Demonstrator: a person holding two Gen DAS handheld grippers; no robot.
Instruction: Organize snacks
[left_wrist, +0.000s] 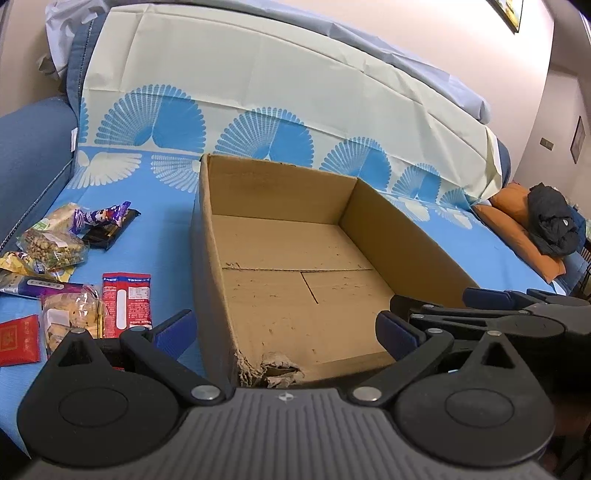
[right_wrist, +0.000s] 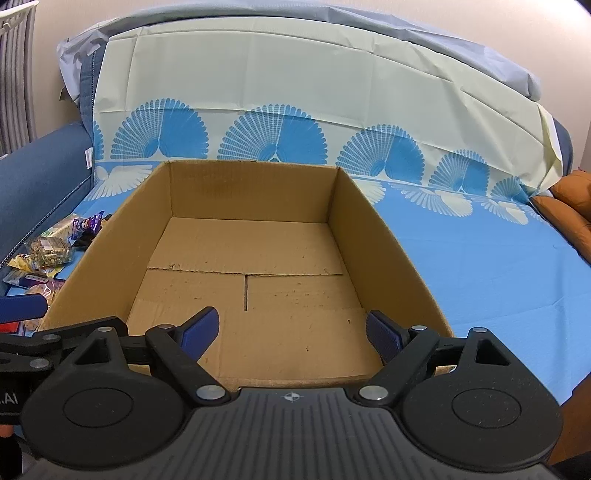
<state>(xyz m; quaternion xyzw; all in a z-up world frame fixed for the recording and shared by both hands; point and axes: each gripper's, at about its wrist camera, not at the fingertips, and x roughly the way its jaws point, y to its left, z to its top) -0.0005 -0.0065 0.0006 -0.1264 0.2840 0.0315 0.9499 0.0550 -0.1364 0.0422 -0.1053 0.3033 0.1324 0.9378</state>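
An empty cardboard box (left_wrist: 388, 229) (right_wrist: 251, 192) stands open on the blue cloth, with a torn near-left corner. Left of it lies a pile of snacks: a red packet (left_wrist: 126, 306), a clear cookie bag (left_wrist: 74, 317), a bag of greenish bits (left_wrist: 55, 247) (right_wrist: 50, 251), a purple wrapper (left_wrist: 99, 218) (right_wrist: 86, 223) and a black tray (left_wrist: 110, 232). My left gripper (left_wrist: 288, 332) is open over the box's near-left corner, nothing between its fingers. My right gripper (right_wrist: 291, 332) hangs open over the box's near edge, also holding nothing. It shows from the side in the left wrist view, to the right.
The blue fan-patterned cloth (right_wrist: 480, 266) covers a sofa seat and backrest. A blue armrest (left_wrist: 26, 166) bounds the left side. At the right end lie an orange cushion (left_wrist: 517, 218) and a dark bundle of clothing (left_wrist: 550, 221). One blue pad of the left gripper (right_wrist: 22, 308) shows at the right wrist view's left edge.
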